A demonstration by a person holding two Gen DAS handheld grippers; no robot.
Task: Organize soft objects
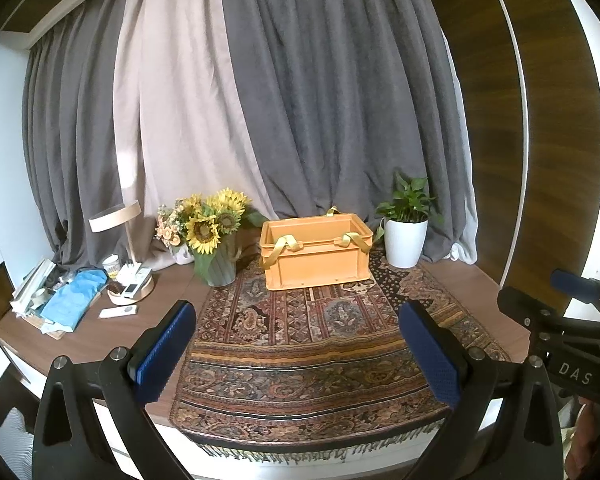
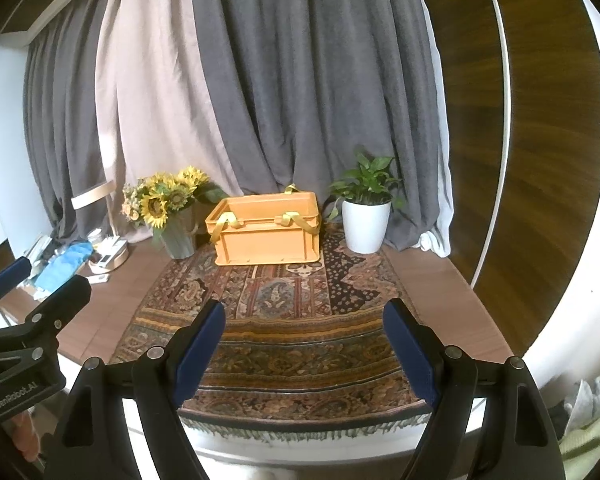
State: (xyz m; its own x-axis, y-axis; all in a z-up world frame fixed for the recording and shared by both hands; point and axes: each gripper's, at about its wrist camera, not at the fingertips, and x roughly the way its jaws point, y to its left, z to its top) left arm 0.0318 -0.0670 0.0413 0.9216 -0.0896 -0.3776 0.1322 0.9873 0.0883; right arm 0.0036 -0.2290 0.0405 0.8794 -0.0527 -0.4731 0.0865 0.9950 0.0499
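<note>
An orange plastic crate with yellow ribbon handles stands at the back of a patterned rug; nothing shows above its rim. My left gripper hovers open over the rug's near part, nothing between its blue pads. My right gripper is likewise open and empty over the rug's front. Each gripper shows at the edge of the other's view. Pale soft fabric peeks in at the lower right of the right wrist view, below the table edge.
A vase of sunflowers stands left of the crate, a white potted plant right of it. A lamp, a round tray with remotes and blue cloth crowd the table's left end. Curtains hang behind.
</note>
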